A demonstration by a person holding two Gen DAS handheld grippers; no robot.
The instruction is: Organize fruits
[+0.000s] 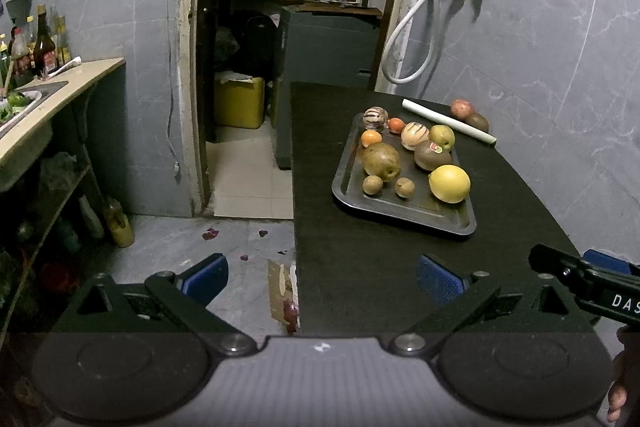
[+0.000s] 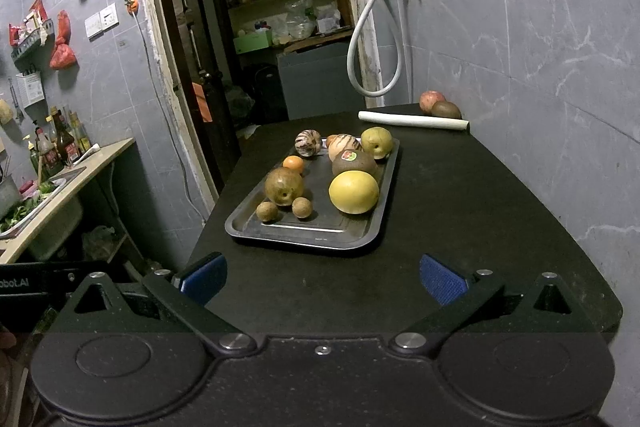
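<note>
Both tongs, left tongs (image 1: 322,281) and right tongs (image 2: 322,279), gape empty; tray (image 2: 240,227) lies dead ahead of right tongs, which sit nearer.

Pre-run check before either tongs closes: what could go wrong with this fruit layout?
1. Fruits on the tray sit packed; grabbing the yellow fruit may nudge the stickered one touching it.
2. The small round fruits could roll.
3. The two fruits beyond the white roll lie near the table's far edge.
</note>
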